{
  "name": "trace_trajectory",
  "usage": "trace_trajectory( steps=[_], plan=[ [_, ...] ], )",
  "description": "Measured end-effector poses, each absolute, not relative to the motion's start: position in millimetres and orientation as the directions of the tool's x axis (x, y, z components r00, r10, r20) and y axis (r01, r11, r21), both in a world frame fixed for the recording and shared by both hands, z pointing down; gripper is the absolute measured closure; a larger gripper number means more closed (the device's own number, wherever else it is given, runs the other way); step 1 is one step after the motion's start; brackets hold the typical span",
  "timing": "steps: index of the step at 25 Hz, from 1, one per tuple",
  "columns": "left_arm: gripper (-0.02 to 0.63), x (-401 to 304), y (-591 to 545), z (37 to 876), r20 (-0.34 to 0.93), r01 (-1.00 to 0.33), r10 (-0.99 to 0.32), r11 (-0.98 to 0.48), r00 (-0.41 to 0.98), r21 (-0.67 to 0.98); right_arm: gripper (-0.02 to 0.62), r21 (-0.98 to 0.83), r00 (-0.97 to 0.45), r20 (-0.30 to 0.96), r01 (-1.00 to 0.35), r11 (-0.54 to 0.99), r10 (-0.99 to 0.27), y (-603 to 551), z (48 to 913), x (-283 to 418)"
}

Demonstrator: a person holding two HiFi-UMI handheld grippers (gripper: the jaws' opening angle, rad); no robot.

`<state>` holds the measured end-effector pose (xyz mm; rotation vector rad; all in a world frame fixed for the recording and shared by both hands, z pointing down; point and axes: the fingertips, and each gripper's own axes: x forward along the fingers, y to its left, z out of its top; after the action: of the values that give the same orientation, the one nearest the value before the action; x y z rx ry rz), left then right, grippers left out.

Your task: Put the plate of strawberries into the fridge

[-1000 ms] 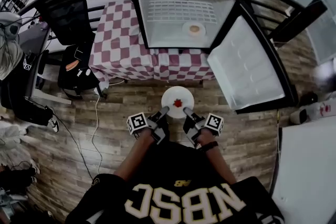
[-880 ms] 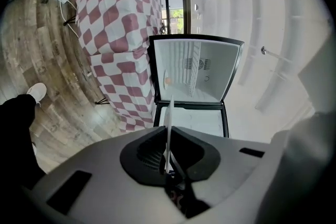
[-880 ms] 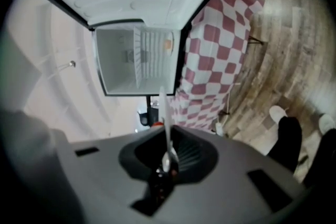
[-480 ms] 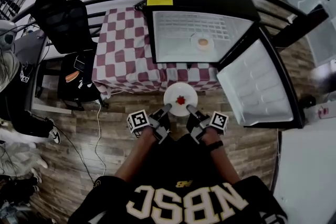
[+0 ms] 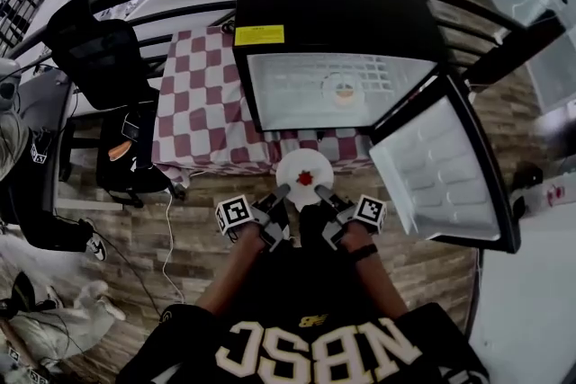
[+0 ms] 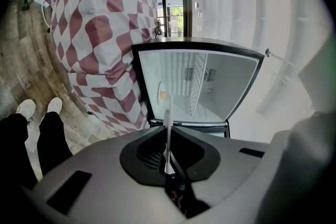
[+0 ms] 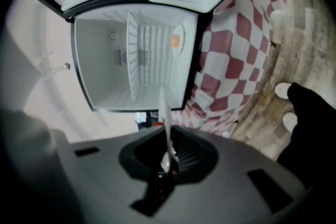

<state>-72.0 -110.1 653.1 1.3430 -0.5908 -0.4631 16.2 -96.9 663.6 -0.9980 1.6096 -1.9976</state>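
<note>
Midair, 1 plate [image 5: 290, 170] w/ 1 strawberry [image 5: 305, 179], L gripper [image 5: 283, 192], R gripper [image 5: 323, 192].

Head view looks steeply down, both gripper views face the open fridge [image 5: 333, 4]

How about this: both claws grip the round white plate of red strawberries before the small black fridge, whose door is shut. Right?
No: the head view shows the white-lined door of the small black fridge swung open to the right. The rest holds: the left claw and right claw both grip the round white plate of red strawberries before it.
</note>
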Motion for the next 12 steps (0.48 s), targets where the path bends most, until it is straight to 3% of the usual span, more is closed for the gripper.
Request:
trace_trajectory(
  steps=[12],
  plan=[
    [0.571,-59,-193,681,0.191,-0.104,-0.686,0.166,0.702,0.981,0.560,-0.944,-0.693,0.314,-0.156,-0.291,-0.649,-188,690,31]
  ],
)
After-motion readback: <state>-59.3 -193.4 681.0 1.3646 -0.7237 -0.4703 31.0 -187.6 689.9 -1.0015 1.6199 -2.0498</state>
